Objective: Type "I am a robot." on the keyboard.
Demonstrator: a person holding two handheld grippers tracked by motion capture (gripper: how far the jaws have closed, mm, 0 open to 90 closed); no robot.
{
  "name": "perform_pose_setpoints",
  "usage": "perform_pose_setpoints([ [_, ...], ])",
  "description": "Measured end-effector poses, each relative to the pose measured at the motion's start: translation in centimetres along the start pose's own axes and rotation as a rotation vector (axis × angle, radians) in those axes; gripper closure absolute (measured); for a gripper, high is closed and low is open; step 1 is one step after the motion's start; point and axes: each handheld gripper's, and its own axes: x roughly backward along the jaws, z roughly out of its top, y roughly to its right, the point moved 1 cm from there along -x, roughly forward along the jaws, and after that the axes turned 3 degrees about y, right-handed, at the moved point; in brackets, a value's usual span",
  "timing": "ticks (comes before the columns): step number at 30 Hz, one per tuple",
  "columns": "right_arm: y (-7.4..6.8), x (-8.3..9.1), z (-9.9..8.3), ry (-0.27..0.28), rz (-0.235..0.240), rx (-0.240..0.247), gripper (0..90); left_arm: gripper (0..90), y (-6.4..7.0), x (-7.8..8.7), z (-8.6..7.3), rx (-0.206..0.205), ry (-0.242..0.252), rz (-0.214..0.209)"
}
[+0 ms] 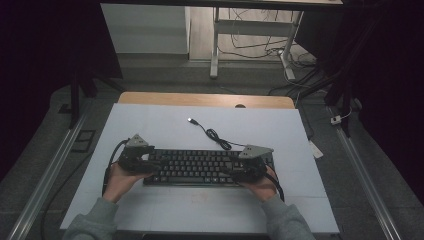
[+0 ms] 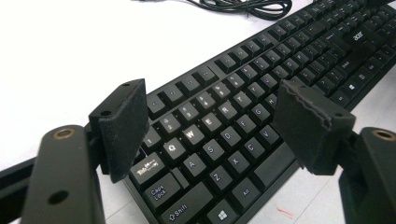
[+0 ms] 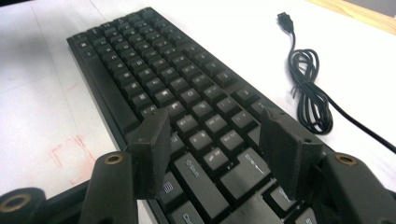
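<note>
Keyboard (image 1: 192, 167) first: lies flat across the near middle of the white worktop (image 1: 150, 125), long edge toward the person, with its cable (image 1: 215, 135) coiled just behind it and the USB plug (image 1: 191, 120) loose farther back.

Left claw (image 2: 212, 100) at the left end, released, jaws spread wide above the letter keys from the Tab column across to about V. Right claw (image 3: 215, 121) at the right end, likewise released, jaws apart over the bottom rows near the wide keys. Neither grasping anything; cannot tell whether any pad touches a keycap.

Probably lining up to take the keyboard by its two ends. To do that well:

- Slide each claw outward until one jaw clears the short edge of the case, so the pads close on the frame and not on keycaps (these would likely depress and let the grip slip).
- Match the two ends: same depth, same height, jaws square to the edge.
- Close both claws together, gently, then test the hold with a slight lift before committing.
- Keep the board level while raising it, both hands moving at one pace.
- Watch the cable; leave slack, and avoid dragging the coil or snagging the plug.
</note>
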Motion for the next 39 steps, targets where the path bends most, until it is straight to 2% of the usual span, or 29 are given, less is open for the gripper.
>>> perform_pose_setpoints([
  [6,-0.5,-0.7,0.8,-0.011,0.012,0.016,44.9,25.5,0.1,-0.1,0.0,-0.004,-0.011,-0.004],
  [10,-0.8,-1.4,1.2,-0.030,0.015,0.010,46.5,25.4,0.2,-0.2,0.0,-0.007,-0.017,-0.004],
  [13,-1.2,-1.9,1.3,-0.038,0.041,0.018,49.5,25.3,0.2,-0.3,-0.1,-0.010,-0.023,-0.005],
  [20,-2.2,-3.1,1.7,-0.046,0.098,0.054,68.6,25.3,0.3,-0.5,-0.1,-0.016,-0.040,0.001],
  [27,-2.9,-3.9,2.1,-0.058,0.134,0.090,88.7,25.3,0.3,-0.5,-0.1,-0.018,-0.048,0.005],
  [30,-3.2,-4.5,2.2,-0.067,0.138,0.084,89.9,25.3,0.3,-0.5,-0.1,-0.018,-0.048,0.005],
  [39,-4.4,-6.6,2.4,-0.126,0.141,0.111,90.0,25.4,0.4,-0.5,-0.1,-0.021,-0.052,0.007],
])
